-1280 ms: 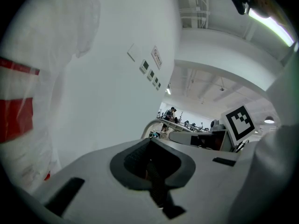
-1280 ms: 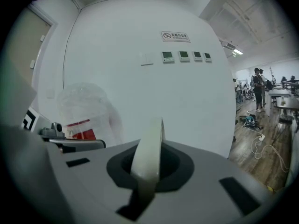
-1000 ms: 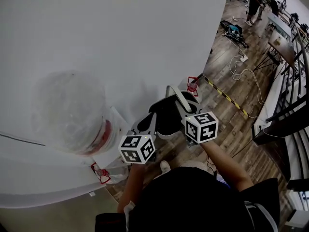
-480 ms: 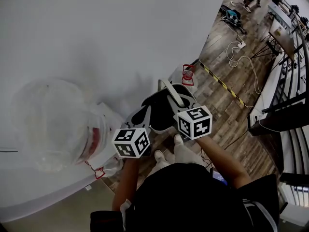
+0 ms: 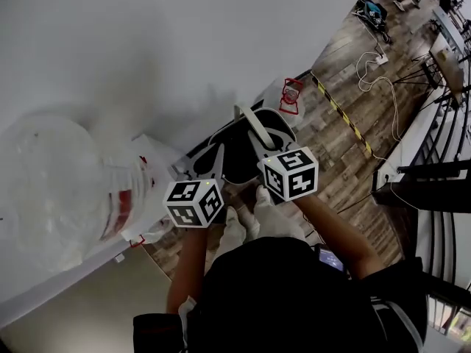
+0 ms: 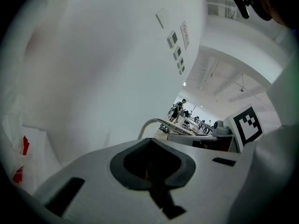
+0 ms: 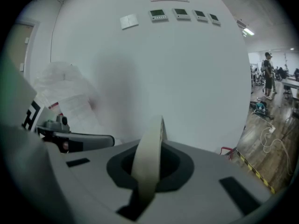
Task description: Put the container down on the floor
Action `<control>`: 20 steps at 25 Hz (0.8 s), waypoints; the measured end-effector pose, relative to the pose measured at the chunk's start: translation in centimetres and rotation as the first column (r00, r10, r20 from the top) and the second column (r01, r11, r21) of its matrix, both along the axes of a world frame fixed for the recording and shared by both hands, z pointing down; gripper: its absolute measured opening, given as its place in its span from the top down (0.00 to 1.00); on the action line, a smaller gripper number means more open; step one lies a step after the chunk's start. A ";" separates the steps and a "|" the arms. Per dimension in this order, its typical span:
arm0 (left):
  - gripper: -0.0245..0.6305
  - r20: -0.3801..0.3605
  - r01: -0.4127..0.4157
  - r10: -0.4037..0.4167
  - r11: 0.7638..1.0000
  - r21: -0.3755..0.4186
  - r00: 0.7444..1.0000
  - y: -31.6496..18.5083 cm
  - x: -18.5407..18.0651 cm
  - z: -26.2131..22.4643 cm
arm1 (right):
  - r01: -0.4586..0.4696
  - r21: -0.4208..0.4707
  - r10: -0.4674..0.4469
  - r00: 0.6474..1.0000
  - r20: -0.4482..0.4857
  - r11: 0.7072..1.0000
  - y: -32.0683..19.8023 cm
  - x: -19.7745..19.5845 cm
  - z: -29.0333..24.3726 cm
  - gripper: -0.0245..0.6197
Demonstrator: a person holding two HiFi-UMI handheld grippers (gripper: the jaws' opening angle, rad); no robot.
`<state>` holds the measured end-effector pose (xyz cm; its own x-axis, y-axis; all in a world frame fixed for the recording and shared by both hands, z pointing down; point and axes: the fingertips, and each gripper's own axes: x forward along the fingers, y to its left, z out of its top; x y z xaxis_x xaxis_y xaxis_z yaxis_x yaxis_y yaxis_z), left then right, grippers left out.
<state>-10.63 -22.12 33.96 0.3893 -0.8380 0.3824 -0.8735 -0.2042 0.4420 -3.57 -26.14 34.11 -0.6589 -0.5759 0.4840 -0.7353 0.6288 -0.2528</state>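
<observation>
Smooth white wall fills most of the head view and meets a floor of brown wood planks. The container, a dark rounded tub with a pale grey rim, hangs above the planks just out from the foot of the wall. Its handle is a thin, flat, cream band bent into an arch. The right gripper has its matte grey jaws drawn tight on that band, which stands on edge in the dark keyhole-shaped gap between them. The left gripper has its jaws together as well, and only a dark hollow shows between them. In the head view its tips meet the tub's rim on the side away from the wall; whether they pinch it I cannot tell. Crumpled clear plastic with a red patch bulges against the wall. A strip of yellow-and-black tape runs across the planks, slanting away from the wall's foot. White shoes stand a little farther from the wall than the tub.
</observation>
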 end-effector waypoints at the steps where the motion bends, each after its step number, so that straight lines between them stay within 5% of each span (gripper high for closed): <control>1: 0.94 -0.003 0.007 -0.007 1.000 -0.009 1.000 -0.2 0.0 0.5 | 0.006 -0.008 -0.006 1.000 -0.003 1.000 -0.3 -0.1 0.5 0.91; 20: 0.94 -0.054 0.150 -0.161 0.975 -0.166 0.985 -1.2 -2.7 10.4 | 0.064 -0.153 -0.080 0.991 -0.103 0.986 -2.3 -1.9 9.8 0.91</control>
<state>-13.30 -23.34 44.38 0.2881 -0.8203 0.4941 -0.8563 0.0103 0.5164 -5.45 -28.42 43.91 -0.6349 -0.4450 0.6316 -0.7175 0.6427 -0.2684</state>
